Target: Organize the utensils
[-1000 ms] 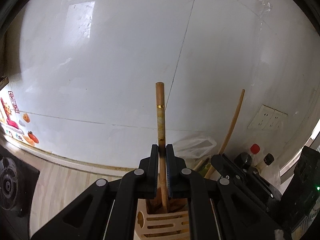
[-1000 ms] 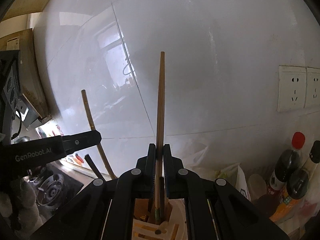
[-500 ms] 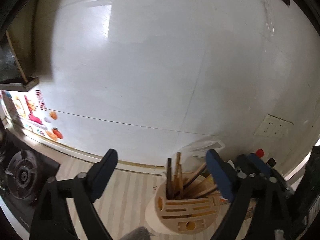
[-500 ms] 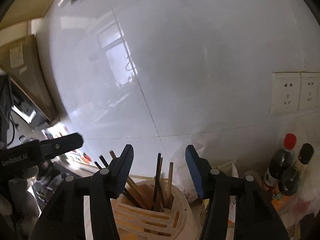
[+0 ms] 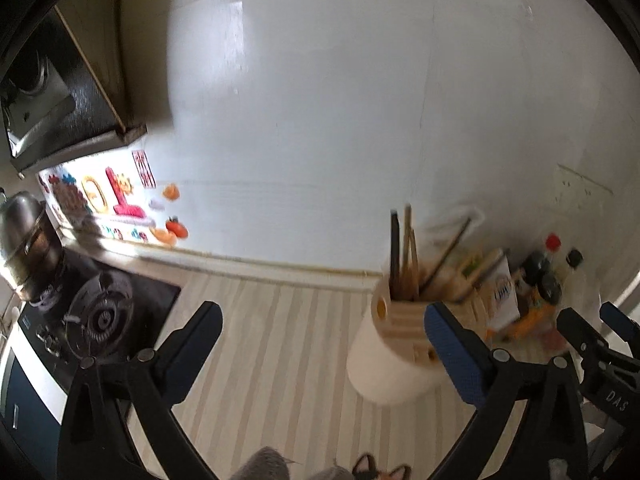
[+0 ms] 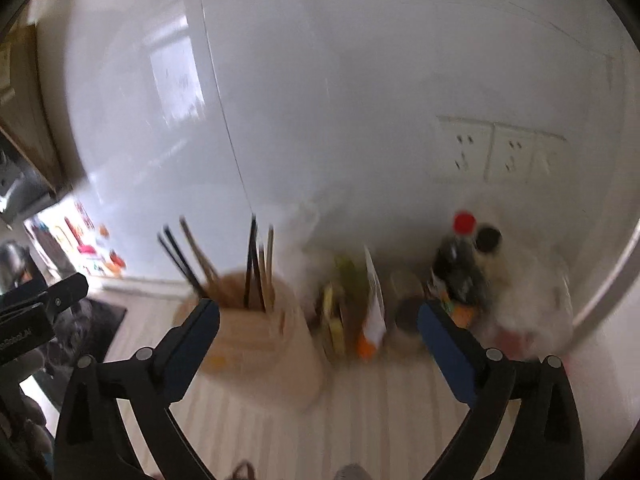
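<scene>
A cream utensil holder [image 5: 394,354] stands on the striped counter with several wooden and dark chopsticks [image 5: 406,256] upright in it. It also shows, blurred, in the right wrist view [image 6: 260,340] with its chopsticks [image 6: 256,264]. My left gripper [image 5: 320,336] is open and empty, pulled back from the holder, which sits by its right finger. My right gripper [image 6: 318,334] is open and empty, with the holder behind its left finger. The right gripper's tip [image 5: 616,320] shows at the left wrist view's right edge.
A gas stove [image 5: 100,316] with a metal pot [image 5: 28,236] lies at the left under a range hood [image 5: 52,92]. Sauce bottles [image 6: 464,264], packets [image 6: 360,304] and a carton [image 5: 500,292] crowd the right corner. Wall sockets [image 6: 496,152] are on the white tiled wall.
Both grippers let go of their chopsticks, which now stand in the holder. Both jaws opened wide and both grippers pulled back and away from the holder.
</scene>
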Tool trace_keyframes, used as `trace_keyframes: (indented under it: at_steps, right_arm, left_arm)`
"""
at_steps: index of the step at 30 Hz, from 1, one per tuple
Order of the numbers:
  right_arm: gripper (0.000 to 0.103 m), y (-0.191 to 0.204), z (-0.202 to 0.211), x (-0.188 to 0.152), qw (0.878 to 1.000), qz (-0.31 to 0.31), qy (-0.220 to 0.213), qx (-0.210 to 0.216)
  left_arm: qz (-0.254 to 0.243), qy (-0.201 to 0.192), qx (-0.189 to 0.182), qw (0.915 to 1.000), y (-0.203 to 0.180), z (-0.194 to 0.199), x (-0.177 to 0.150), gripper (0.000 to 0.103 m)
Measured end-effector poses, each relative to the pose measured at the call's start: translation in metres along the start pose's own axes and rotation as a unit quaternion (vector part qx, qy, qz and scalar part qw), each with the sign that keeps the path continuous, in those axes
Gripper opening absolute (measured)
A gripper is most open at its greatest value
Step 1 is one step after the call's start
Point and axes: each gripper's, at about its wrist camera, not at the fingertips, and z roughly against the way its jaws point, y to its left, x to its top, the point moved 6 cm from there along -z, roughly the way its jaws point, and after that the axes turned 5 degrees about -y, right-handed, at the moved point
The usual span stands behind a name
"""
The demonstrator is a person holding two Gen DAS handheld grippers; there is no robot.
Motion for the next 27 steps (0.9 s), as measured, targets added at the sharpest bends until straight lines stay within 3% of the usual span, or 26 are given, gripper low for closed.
trace_keyframes:
  at_steps: [11,20,27]
  right_arm:
    - [0.103,0.003,0.090,-0.027,0.999,-0.009,0.006,-0.041]
    - [0.103,0.000,0.192,-0.024,0.998,0.004,-0.035,-0.054]
    - [0.103,0.001,0.258,-0.032,0.997,0.017,-0.057,-0.040]
  left_arm:
    - [-0.016,0.000,-0.029,0.9994,-0.007,0.079,-0.021,0.103]
    - [-0.022,-0.033,-0.008,0.9992,-0.008,0.166,-0.036,0.103]
    - [-0.019,-0.052,0.010,0.9984,-0.006,0.227,-0.051,0.103]
